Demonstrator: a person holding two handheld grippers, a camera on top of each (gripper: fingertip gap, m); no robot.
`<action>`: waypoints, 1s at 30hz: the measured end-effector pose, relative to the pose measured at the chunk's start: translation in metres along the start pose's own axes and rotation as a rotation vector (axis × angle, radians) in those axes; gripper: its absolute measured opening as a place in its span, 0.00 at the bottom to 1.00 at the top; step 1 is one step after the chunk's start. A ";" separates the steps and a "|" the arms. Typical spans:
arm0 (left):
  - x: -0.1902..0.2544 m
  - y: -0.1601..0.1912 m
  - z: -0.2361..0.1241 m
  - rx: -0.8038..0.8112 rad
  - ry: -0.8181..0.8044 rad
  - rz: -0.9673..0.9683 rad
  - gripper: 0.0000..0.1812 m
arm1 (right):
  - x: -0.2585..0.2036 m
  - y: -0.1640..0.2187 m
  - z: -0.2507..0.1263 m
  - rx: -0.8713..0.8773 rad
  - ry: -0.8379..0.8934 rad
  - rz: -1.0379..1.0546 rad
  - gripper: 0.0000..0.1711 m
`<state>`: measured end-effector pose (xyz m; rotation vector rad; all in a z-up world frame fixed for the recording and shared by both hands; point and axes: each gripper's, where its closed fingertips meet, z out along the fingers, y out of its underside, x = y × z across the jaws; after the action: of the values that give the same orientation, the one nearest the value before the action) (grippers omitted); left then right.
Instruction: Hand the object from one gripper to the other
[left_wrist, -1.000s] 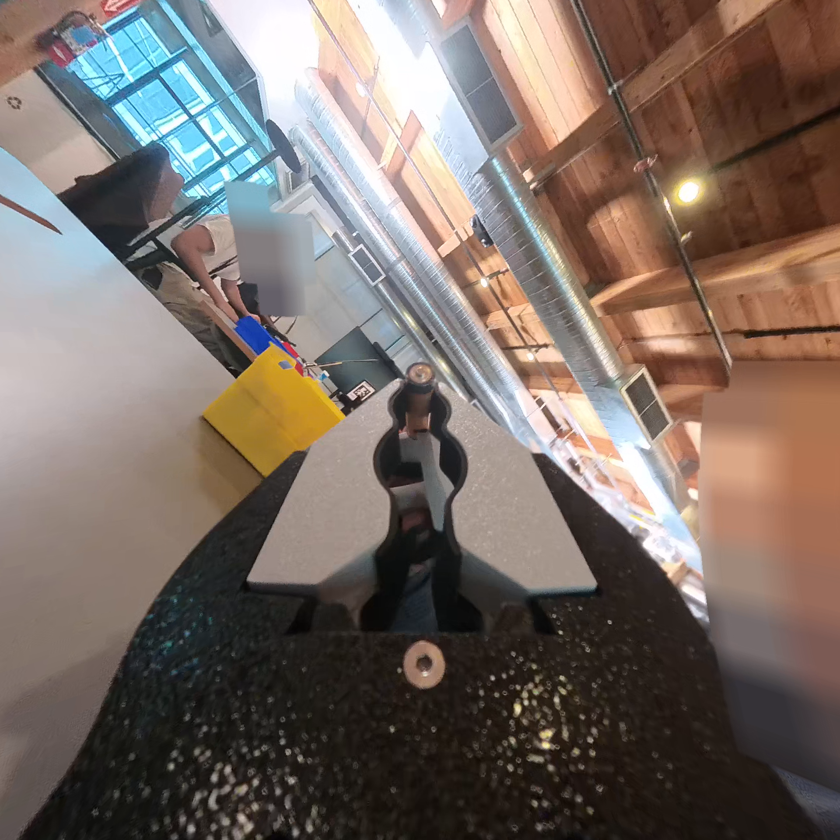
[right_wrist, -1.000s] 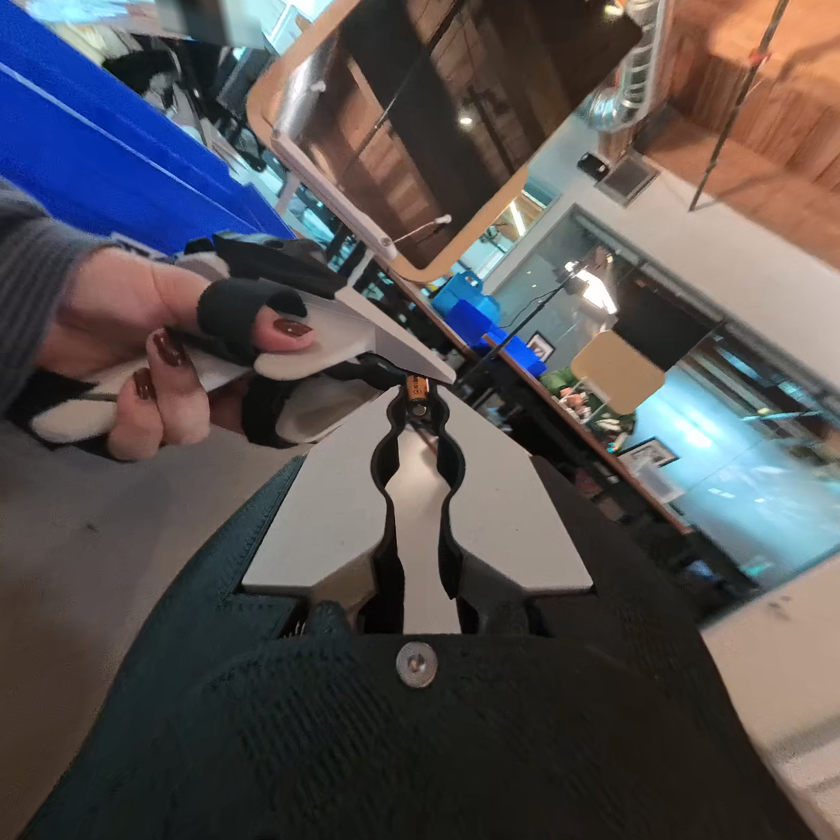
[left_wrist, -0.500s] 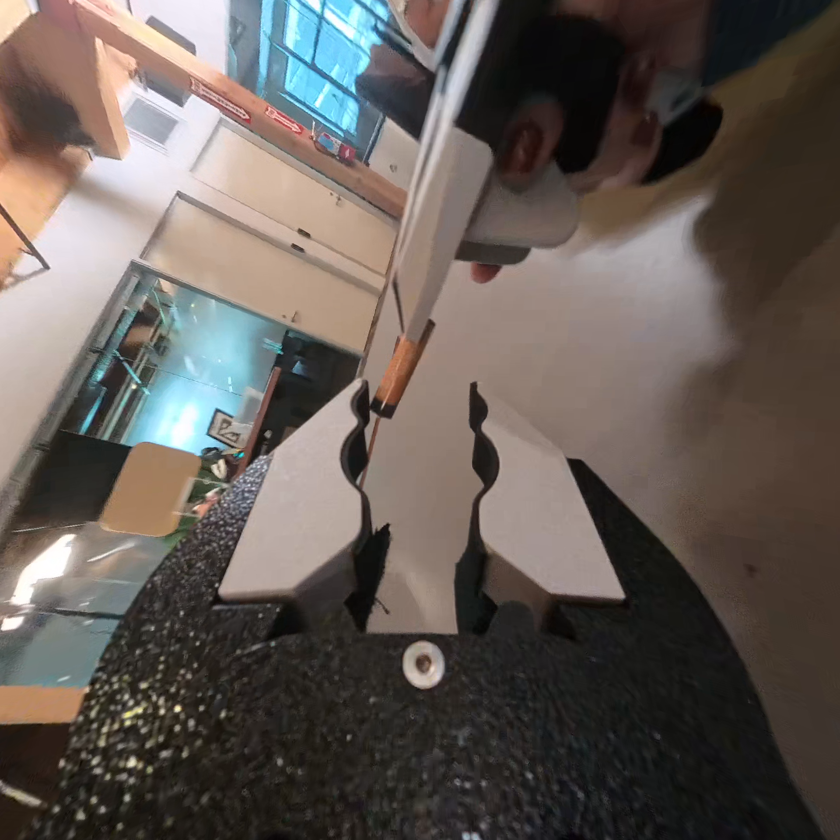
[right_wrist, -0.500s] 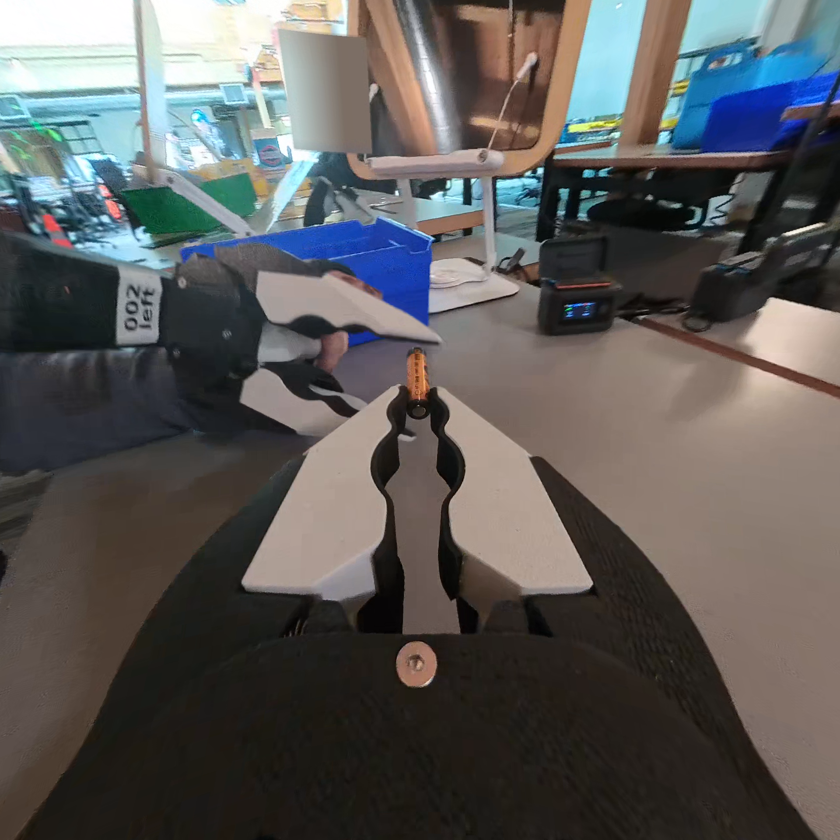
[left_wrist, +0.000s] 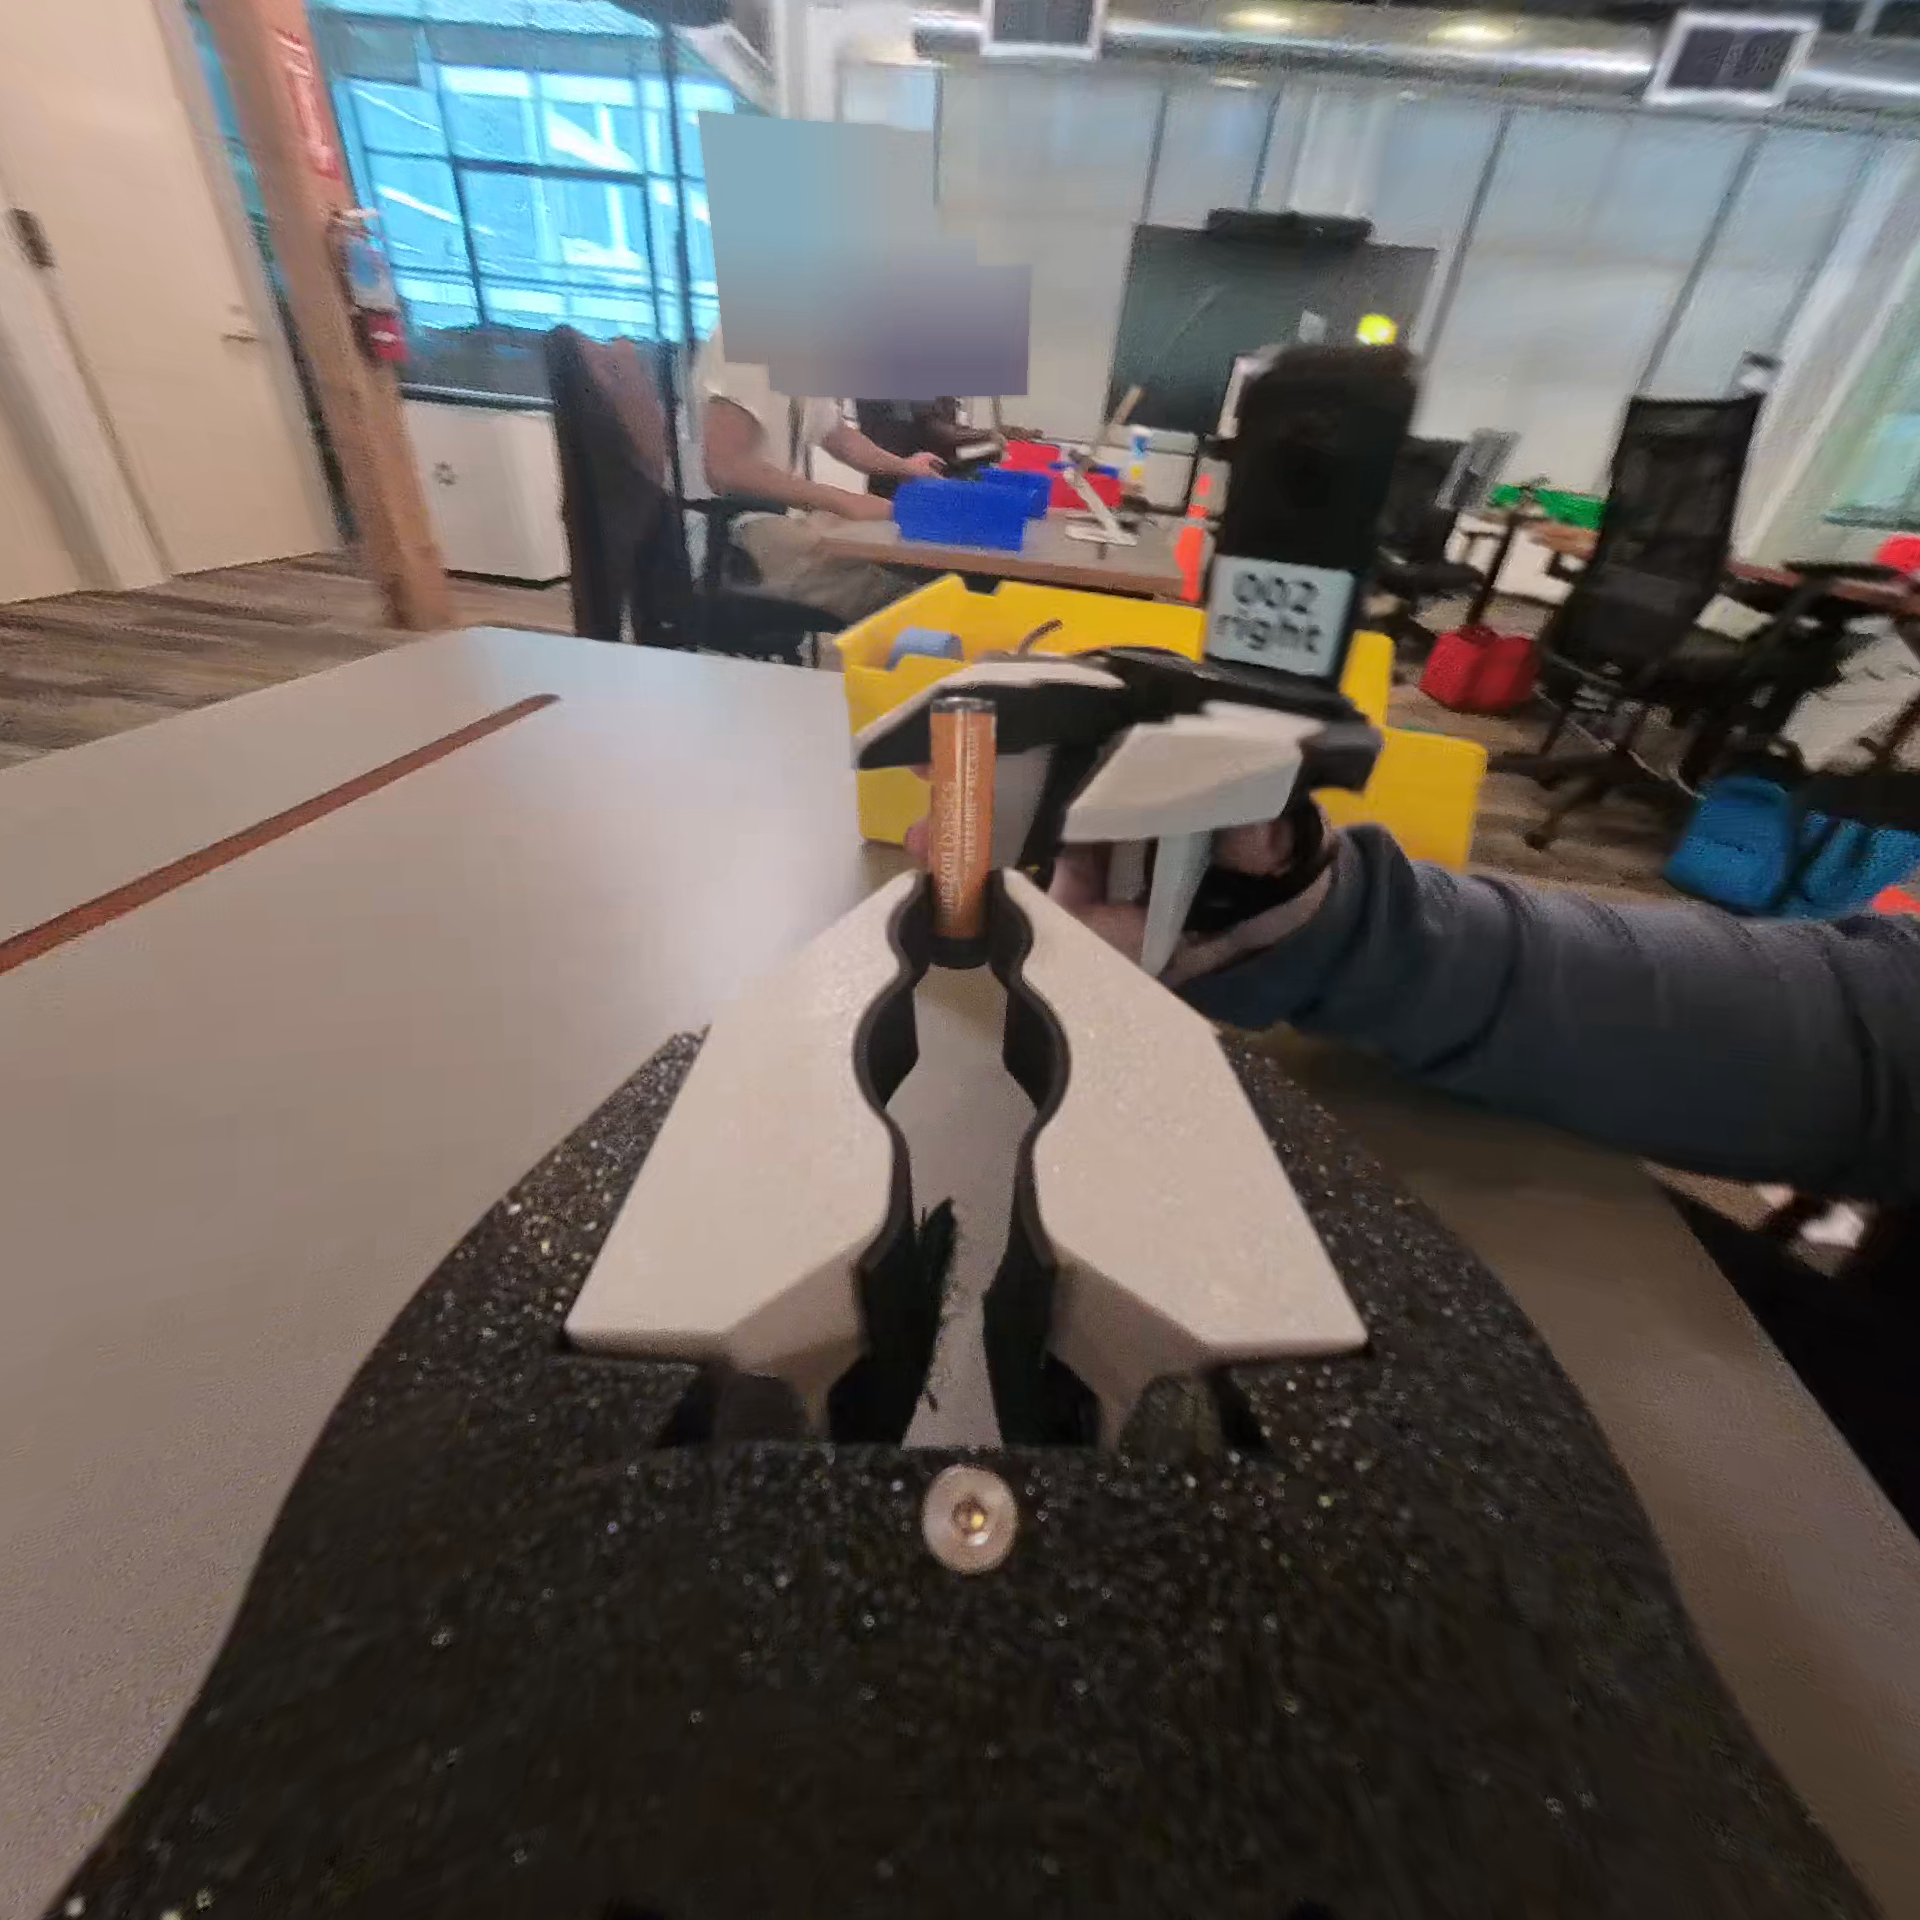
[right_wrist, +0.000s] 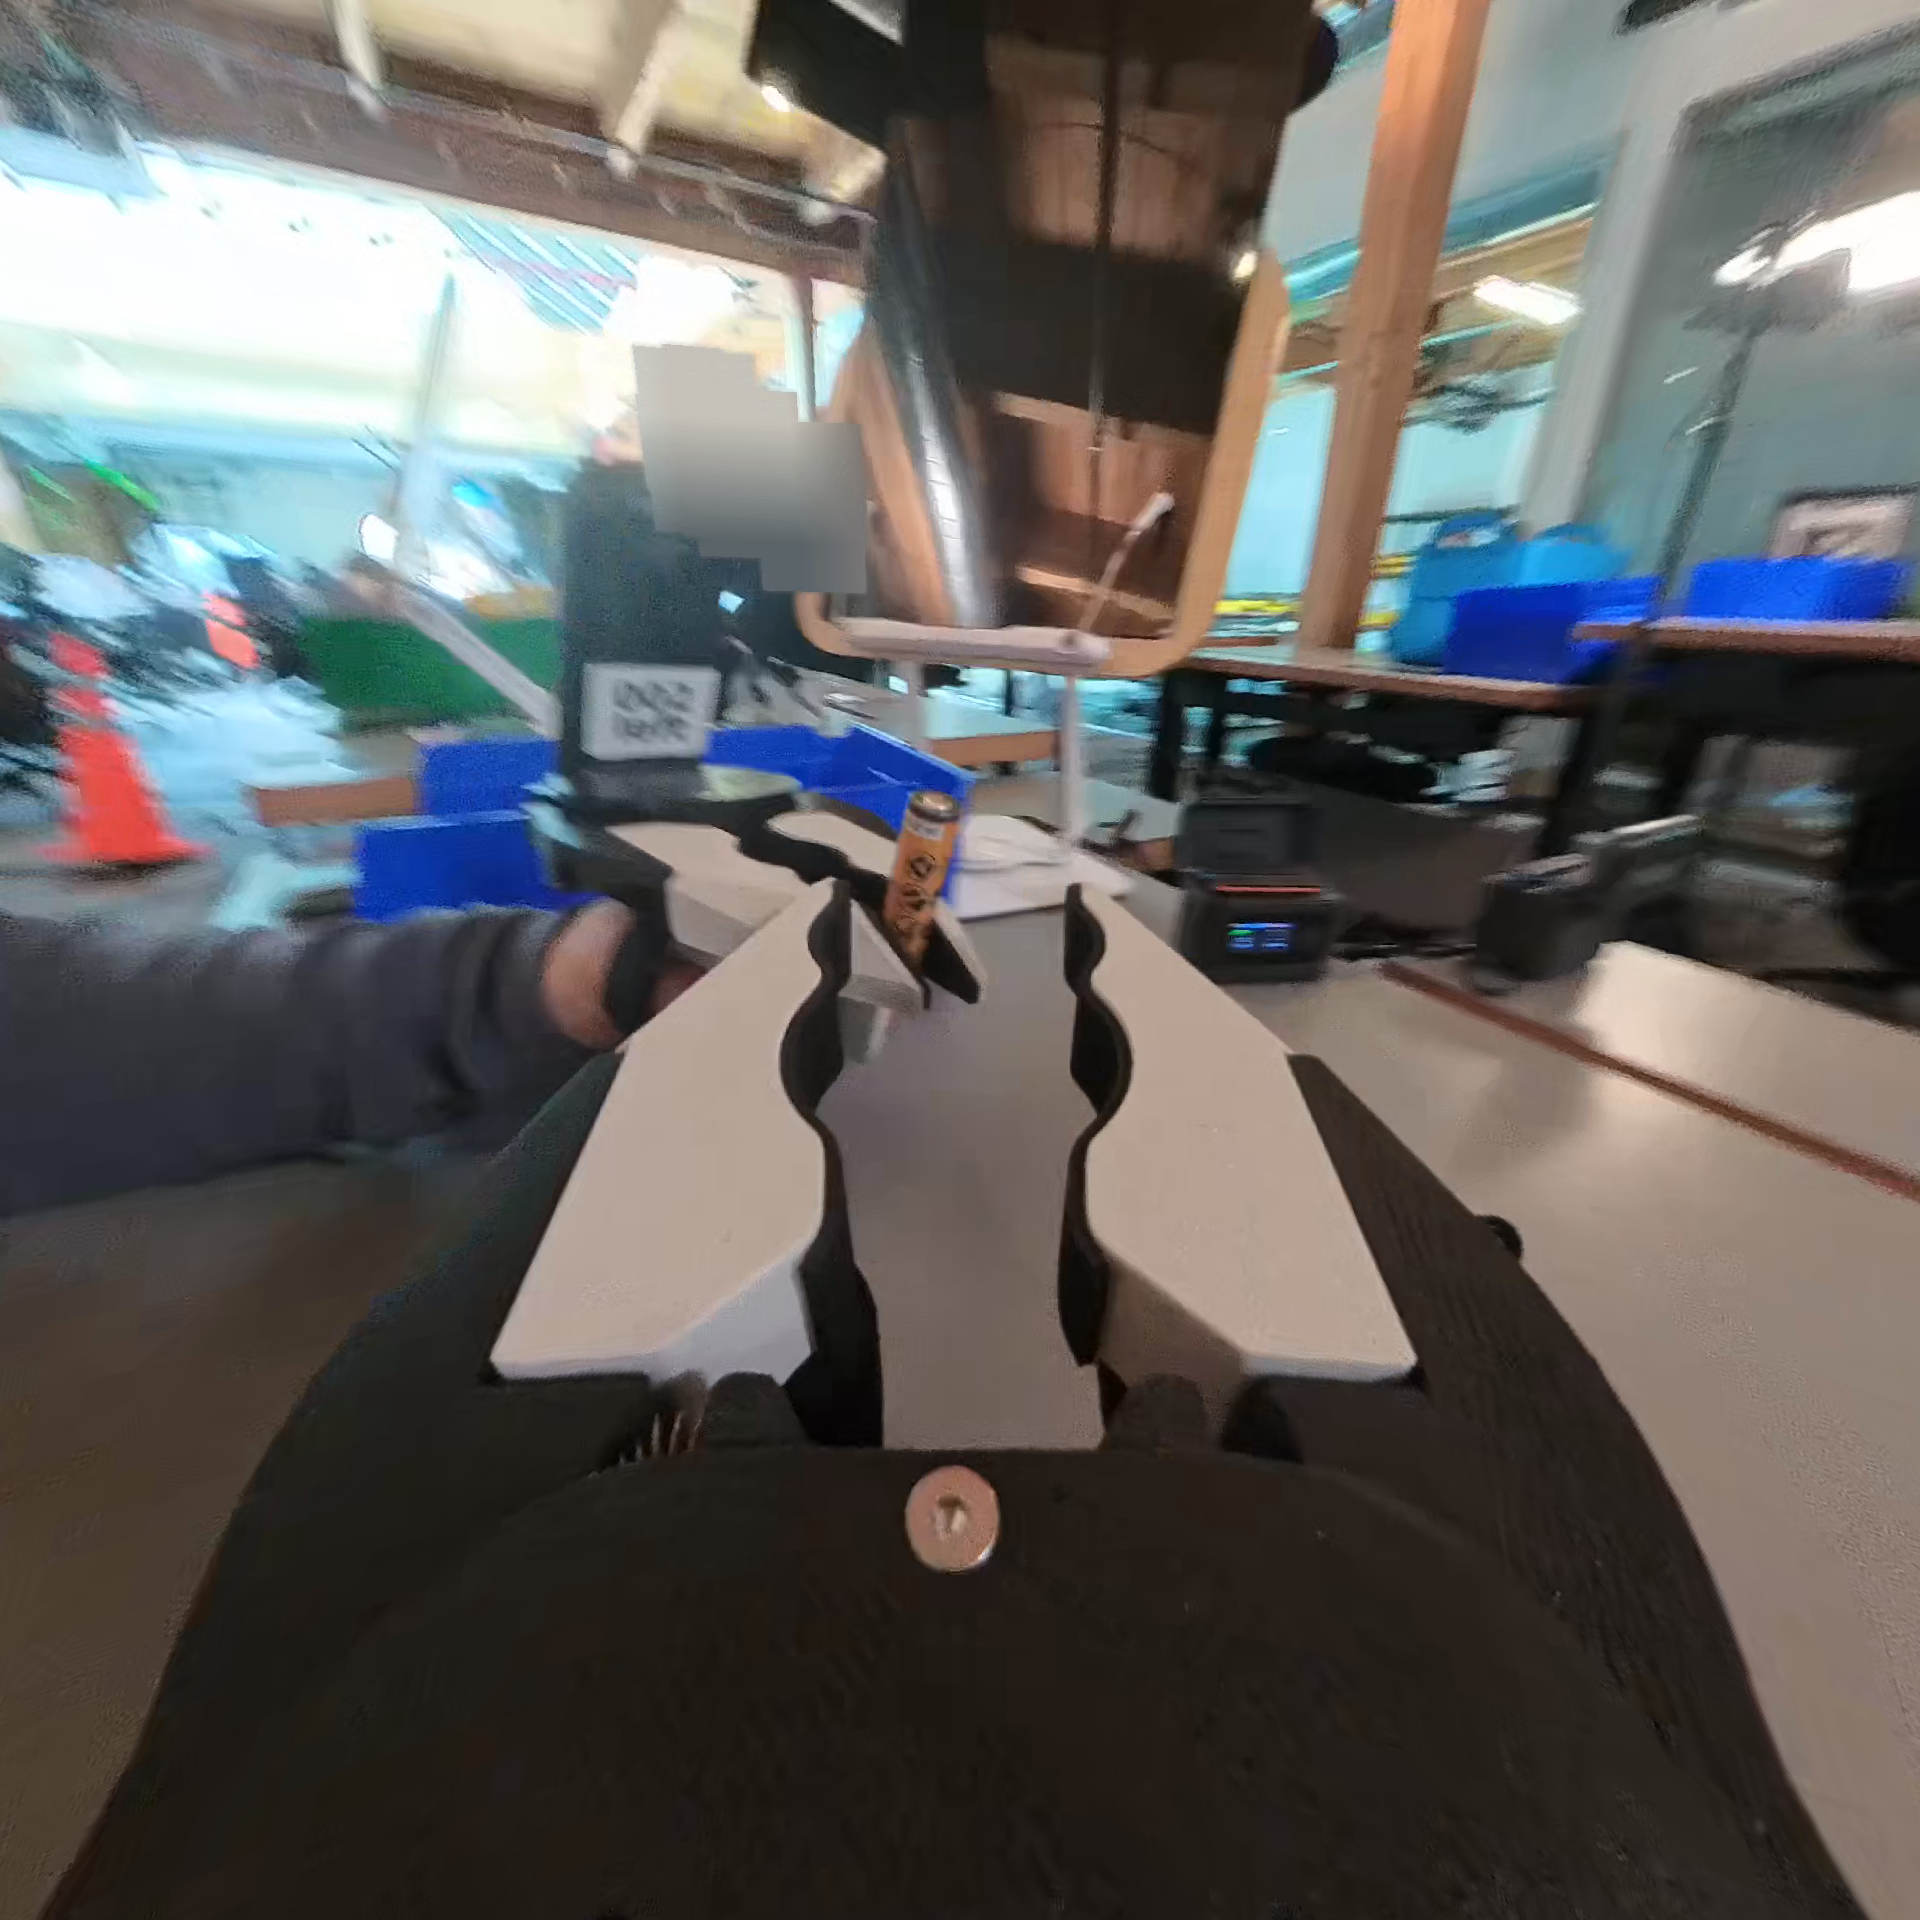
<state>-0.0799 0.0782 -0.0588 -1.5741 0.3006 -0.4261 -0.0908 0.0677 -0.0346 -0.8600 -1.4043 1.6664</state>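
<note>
Battery (left_wrist: 958, 821) now in left hand-held gripper (left_wrist: 961, 940)

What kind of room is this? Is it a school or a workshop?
It looks like a shared office or lab workspace, not a school. There are long tables, black office chairs, and yellow and blue parts bins. A person works at a table farther back.
</note>
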 end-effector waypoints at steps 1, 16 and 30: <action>0.003 0.004 0.000 -0.023 0.028 0.013 0.04 | -0.005 0.000 0.001 0.002 -0.047 0.048 0.22; -0.051 0.010 -0.013 0.016 -0.438 0.224 0.39 | 0.025 -0.010 -0.005 -0.159 0.282 -0.292 0.05; -0.051 0.013 -0.008 0.017 -0.485 0.364 0.31 | 0.072 -0.058 -0.248 -0.688 0.933 0.076 0.05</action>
<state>-0.1282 0.0928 -0.0759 -1.5130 0.1991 0.2351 0.1000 0.2512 -0.0187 -1.7864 -1.2224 0.5801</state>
